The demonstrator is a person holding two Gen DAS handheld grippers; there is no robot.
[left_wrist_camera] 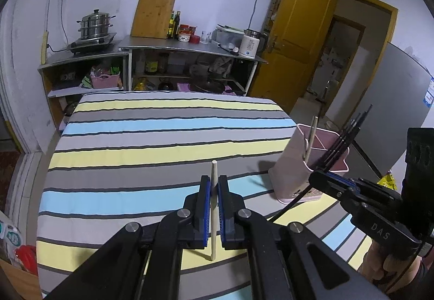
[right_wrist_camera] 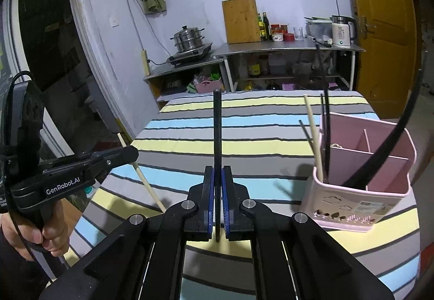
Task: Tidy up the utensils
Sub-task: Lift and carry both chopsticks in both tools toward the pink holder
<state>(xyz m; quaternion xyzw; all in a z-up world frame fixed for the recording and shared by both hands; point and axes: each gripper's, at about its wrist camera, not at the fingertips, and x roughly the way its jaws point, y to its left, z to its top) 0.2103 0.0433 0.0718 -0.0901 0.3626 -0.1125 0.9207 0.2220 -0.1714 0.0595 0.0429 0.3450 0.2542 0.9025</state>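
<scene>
The left gripper (left_wrist_camera: 214, 186) was clenched on a pale wooden chopstick (left_wrist_camera: 213, 207) held upright above the striped tablecloth (left_wrist_camera: 135, 142). The right gripper (right_wrist_camera: 217, 177) was clamped on a black chopstick (right_wrist_camera: 217, 131). Farther right, the pink utensil holder (right_wrist_camera: 360, 191) held one pale and several black chopsticks.

Pale wood chopstick (left_wrist_camera: 213, 207), matt pink plastic holder (right_wrist_camera: 360, 186) (smooth), striped cloth (left_wrist_camera: 162, 137) w/ creases
</scene>
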